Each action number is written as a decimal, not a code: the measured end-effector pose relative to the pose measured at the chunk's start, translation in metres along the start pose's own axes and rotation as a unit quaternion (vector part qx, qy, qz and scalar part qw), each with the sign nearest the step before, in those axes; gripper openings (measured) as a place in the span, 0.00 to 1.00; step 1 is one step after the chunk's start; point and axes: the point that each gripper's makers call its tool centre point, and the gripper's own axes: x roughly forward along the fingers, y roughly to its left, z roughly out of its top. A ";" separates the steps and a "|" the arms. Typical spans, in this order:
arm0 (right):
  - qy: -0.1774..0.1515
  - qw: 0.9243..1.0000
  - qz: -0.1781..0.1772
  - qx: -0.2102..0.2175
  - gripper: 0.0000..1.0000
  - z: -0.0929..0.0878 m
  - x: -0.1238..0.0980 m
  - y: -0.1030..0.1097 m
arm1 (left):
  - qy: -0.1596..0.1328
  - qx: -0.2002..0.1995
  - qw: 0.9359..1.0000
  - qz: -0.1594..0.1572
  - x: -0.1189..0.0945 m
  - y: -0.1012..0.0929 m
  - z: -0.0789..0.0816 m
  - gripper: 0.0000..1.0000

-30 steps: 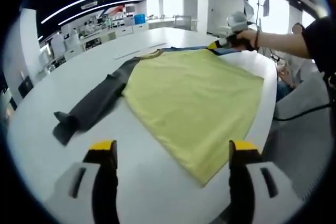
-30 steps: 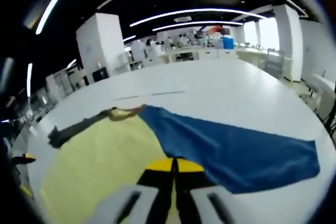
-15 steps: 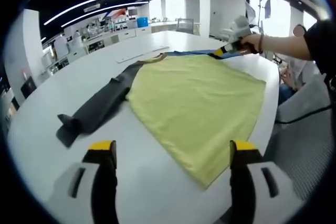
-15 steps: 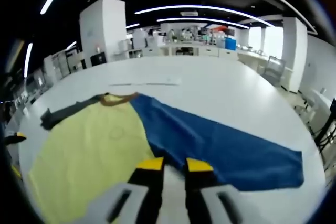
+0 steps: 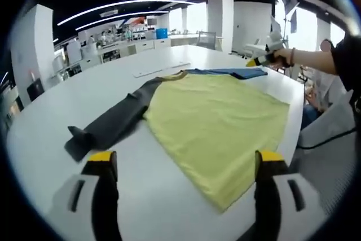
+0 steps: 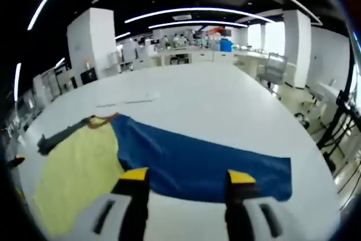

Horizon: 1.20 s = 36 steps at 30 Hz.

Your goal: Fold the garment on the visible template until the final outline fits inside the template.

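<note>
Garment (image 5: 217, 125): a long-sleeved top is laid flat on the white table (image 5: 51, 122), its yellow body spread out.
Dark sleeve (image 5: 113, 125): stretched out flat from one shoulder in the left gripper view, the cuff end crumpled.
Blue sleeve (image 6: 197, 159): spread wide from the other shoulder across the table in the right gripper view — joined to the yellow body near the brown collar (image 6: 101, 120).
Left gripper (image 5: 183, 165): held above the table at the garment's hem side, jaws set wide apart, nothing between them.
Right gripper (image 6: 186, 177): jaws parted and empty, poised over the blue sleeve; in the left gripper view it is seen in a person's hand (image 5: 282, 56) beyond the garment's far edge.
Template: none can be made out on the table.
</note>
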 end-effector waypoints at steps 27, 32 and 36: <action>0.046 0.987 -0.138 0.066 0.35 -0.044 -0.004 -0.141 | -0.011 -0.025 0.999 -0.017 -0.001 -0.011 0.003 0.99; 0.044 0.984 -0.142 0.097 0.26 -0.050 -0.008 -0.133 | -0.015 -0.025 0.999 -0.012 -0.001 -0.007 0.003 0.99; 0.047 0.984 -0.148 0.088 0.20 -0.049 -0.010 -0.133 | -0.015 -0.019 1.000 -0.014 -0.001 -0.007 0.004 0.99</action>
